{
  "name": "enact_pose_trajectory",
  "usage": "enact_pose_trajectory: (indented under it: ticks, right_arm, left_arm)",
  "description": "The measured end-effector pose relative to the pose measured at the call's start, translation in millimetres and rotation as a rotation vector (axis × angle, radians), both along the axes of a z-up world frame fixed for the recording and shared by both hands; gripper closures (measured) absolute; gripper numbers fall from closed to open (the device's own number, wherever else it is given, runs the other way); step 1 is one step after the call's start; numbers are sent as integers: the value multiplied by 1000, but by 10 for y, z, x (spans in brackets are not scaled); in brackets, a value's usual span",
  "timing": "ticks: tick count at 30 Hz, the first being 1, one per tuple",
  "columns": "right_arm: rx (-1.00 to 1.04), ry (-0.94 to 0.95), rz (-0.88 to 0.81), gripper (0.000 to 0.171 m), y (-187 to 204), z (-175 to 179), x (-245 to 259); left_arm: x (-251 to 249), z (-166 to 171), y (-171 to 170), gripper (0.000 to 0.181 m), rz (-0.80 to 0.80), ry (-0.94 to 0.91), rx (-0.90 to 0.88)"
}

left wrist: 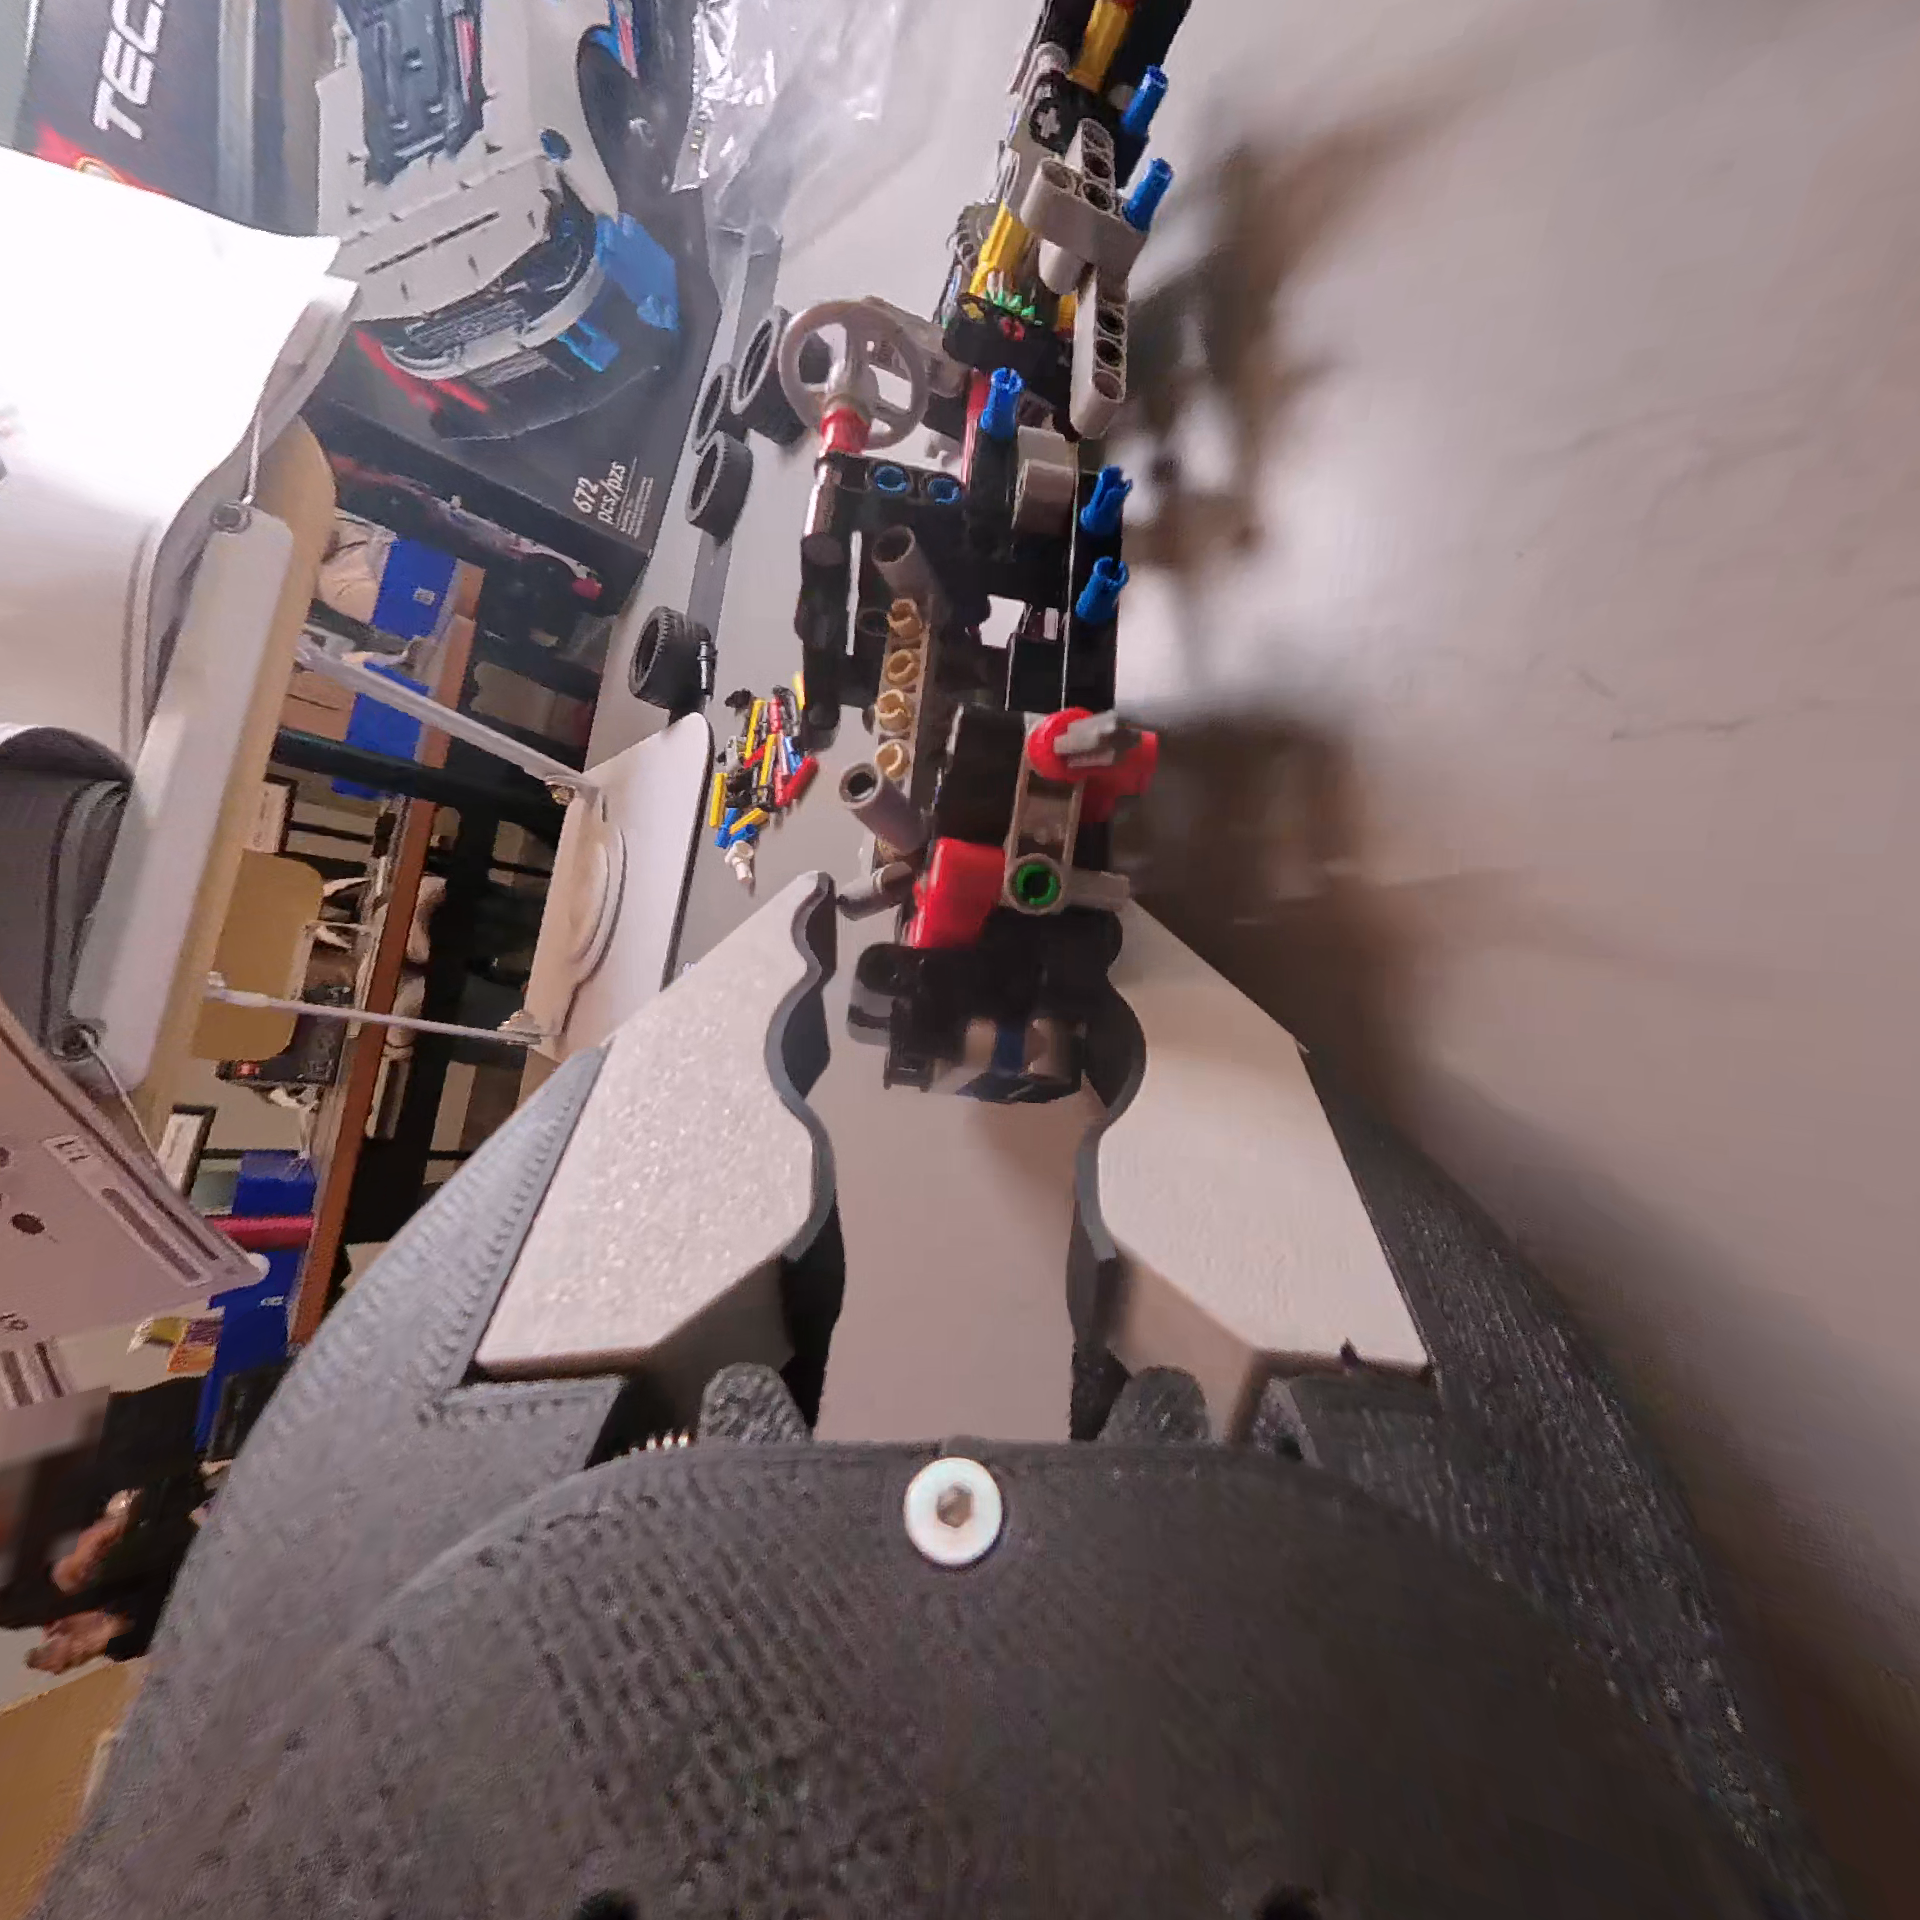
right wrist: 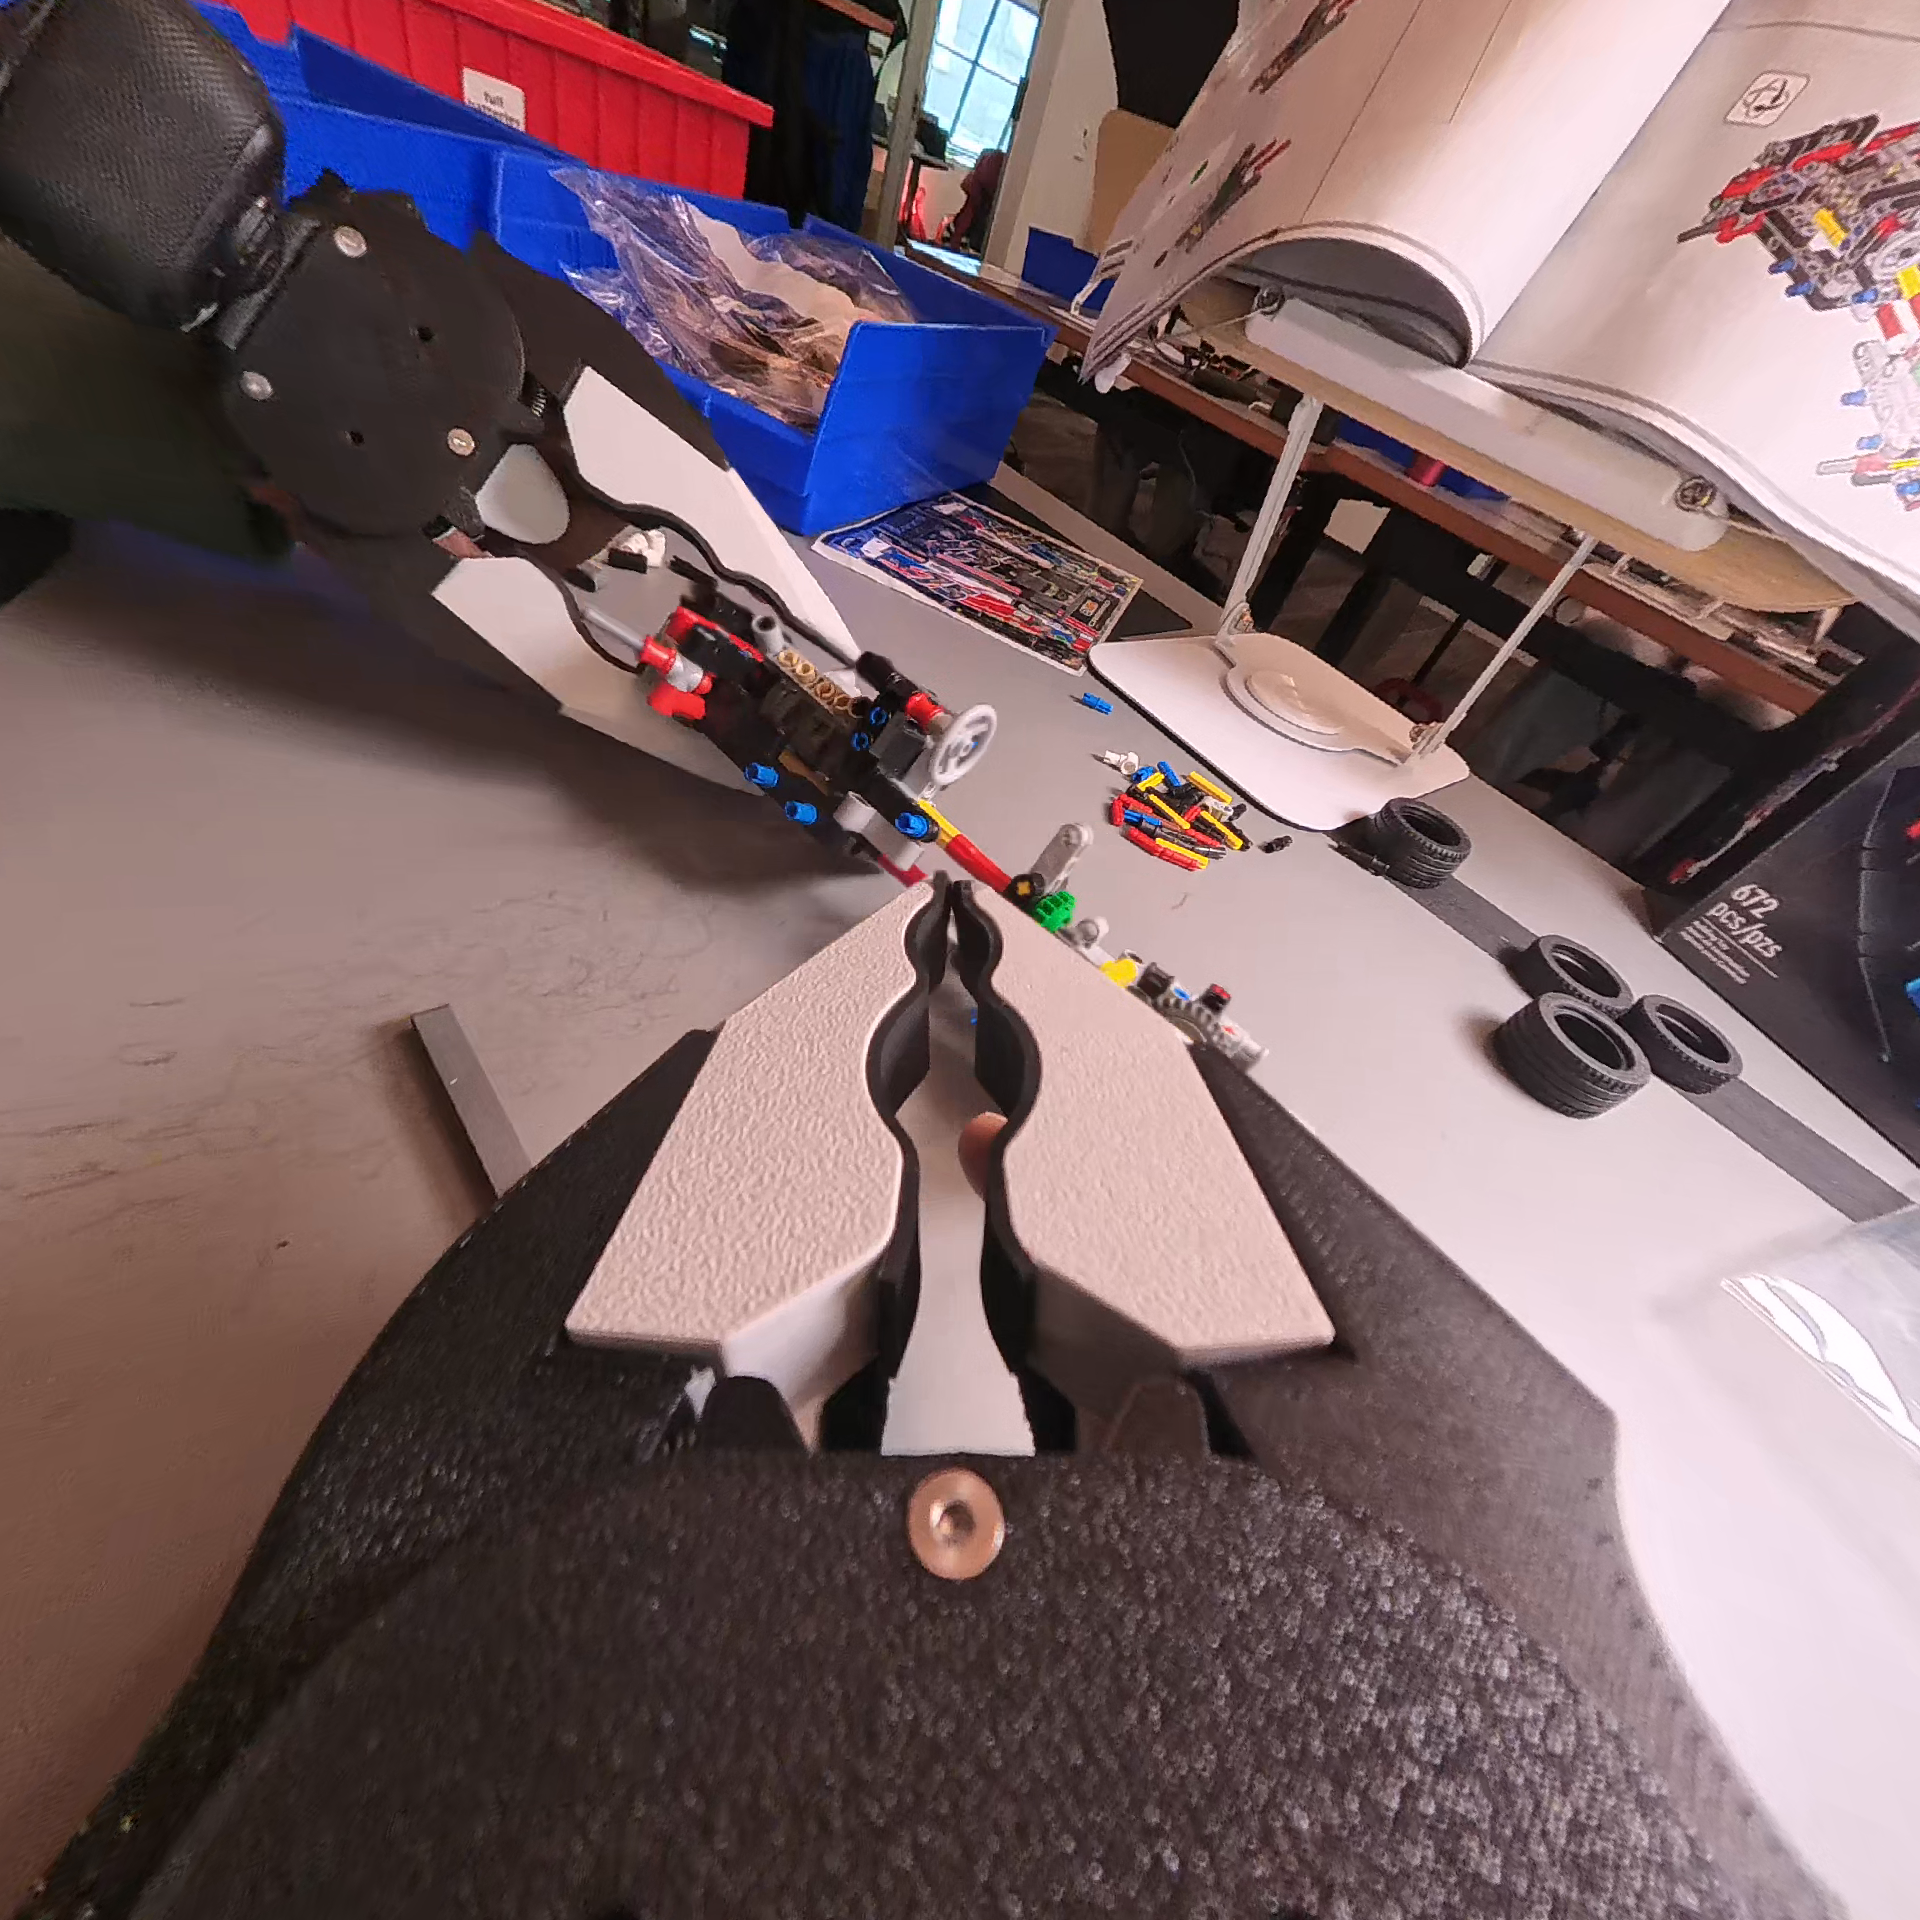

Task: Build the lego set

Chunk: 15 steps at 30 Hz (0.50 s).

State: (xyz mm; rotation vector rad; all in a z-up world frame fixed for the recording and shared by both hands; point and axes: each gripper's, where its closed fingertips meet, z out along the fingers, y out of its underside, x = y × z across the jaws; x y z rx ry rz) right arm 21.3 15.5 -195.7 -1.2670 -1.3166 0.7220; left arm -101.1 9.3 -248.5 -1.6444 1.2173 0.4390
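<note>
Left claw [left wrist: 961, 997] grips the rear of the lego chassis [left wrist: 966, 644], raised off the tabletop [right wrist: 312, 935]; right claw [right wrist: 951, 899], closed and seemingly empty, nears its front. Keep chassis steady.

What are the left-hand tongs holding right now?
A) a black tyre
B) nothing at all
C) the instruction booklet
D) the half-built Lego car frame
D: the left tongs are closed around one end of the half-built Lego car frame, as both views show; the black tyres lie loose on the table.
</note>
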Motion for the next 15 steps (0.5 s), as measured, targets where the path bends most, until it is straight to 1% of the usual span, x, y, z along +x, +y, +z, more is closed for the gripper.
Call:
enact_pose_trajectory:
  ticks: [3,7,10,11,13,15]
  right_arm:
    - [-20,7,2,171,4,12,8]
    - [-34,9,1,171,13,22,26]
    - [-40,18,0,171,22,44,35]
    - [-46,23,1,171,20,52,36]
    - [-57,32,7,171,6,64,32]
    - [-59,35,12,171,-16,64,19]
  left_arm:
    - [-35,-32,-80,126,-12,-46,-84]
    - [-77,-62,-283,112,-36,-155,-278]
    - [-197,-119,-469,101,15,-256,-469]
    - [-237,-113,-515,100,29,-307,-503]
    - [-285,-61,-552,102,40,-423,-510]
    - [-324,-44,-524,104,53,-492,-488]
